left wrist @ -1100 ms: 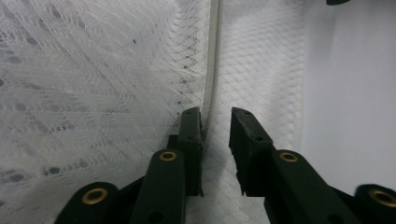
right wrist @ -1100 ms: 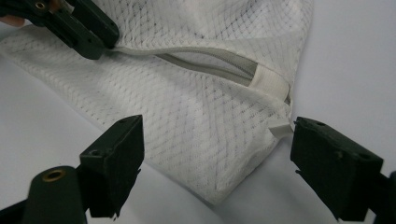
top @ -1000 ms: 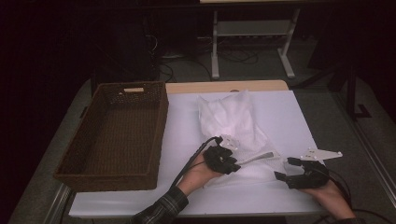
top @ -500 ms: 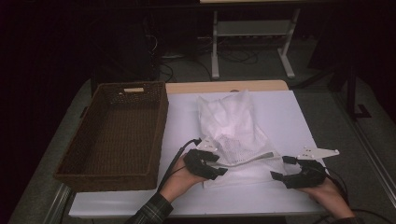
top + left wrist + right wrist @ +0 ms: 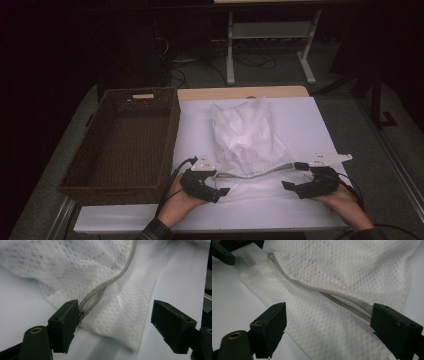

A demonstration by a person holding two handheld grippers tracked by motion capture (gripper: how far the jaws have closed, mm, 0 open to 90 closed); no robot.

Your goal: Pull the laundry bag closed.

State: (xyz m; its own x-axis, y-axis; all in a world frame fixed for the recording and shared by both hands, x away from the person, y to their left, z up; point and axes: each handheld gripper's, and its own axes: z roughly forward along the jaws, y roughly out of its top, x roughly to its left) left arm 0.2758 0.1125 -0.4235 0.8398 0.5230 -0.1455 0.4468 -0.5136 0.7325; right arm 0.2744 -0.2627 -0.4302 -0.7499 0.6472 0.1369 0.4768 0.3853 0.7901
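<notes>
A white mesh bag (image 5: pixel 247 132) lies crumpled on the white table (image 5: pixel 310 120), with a pale zipper strip (image 5: pixel 260 171) running along its near edge. My left gripper (image 5: pixel 220 181) lies at the strip's left end, pointing right. Its jaws have just been opening and now stand wide apart (image 5: pixel 115 322); the zipper's end (image 5: pixel 83 311) rests beside the left pad, unclamped. My right gripper (image 5: pixel 291 175) faces it from the strip's right end, open (image 5: pixel 328 322). The zipper strip (image 5: pixel 312 287) runs past its right jaw over mesh (image 5: pixel 352 260).
A dark brown wicker basket (image 5: pixel 172 125) with nothing in it stands to the left of the bag, close to my left hand. Past the table's far edge, a metal stand (image 5: pixel 270 35) and cables sit on the dark floor.
My left gripper has slid left and nearer along the bag's near edge, and its jaws have opened, letting go of the zipper. The right gripper has shifted slightly left.
</notes>
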